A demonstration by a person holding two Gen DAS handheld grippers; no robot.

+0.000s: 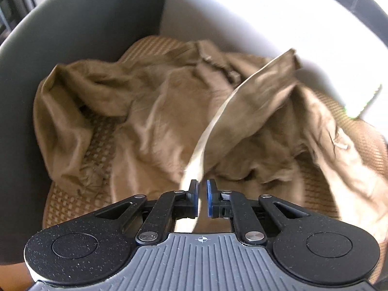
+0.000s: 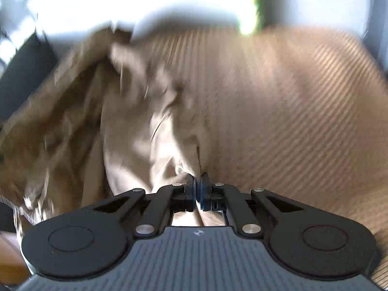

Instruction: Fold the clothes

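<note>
1. While the fold is not yet formed, one tan garment (image 1: 169, 111) is found lying crumpled on a woven mat (image 1: 70, 206), which rests on a surface part dark, part white (image 1: 230, 12). Most of the cloth lies slack in loose ridges — no flat panel can be made out yet.

2. A pale-lined edge of the garment (image 1: 218, 126) is seen raised off the heap and running down into the left gripper (image 1: 202, 194). Its jaws are closed on that strip, with the blue pads (image 1: 209, 201) pressed to either side of it. The edge is judged to be lifted so that the cloth can be drawn out straight.

3. In the right wrist view, the right gripper (image 2: 197, 189) is seen with its jaws brought together on a bunched tuck of the same garment (image 2: 145, 145) at its border, beside the ribbed mat (image 2: 291, 109). A second hold is judged necessary — a single hold would leave the cloth hanging in a bundle.

4. Both views are blurred by motion; seams and garment type cannot be told.

5. Count: one garment, one mat, two grippers, each with two fingers. A green-edged object (image 1: 366, 101) is noted at the far rim of the mat; it cannot be identified.
</note>
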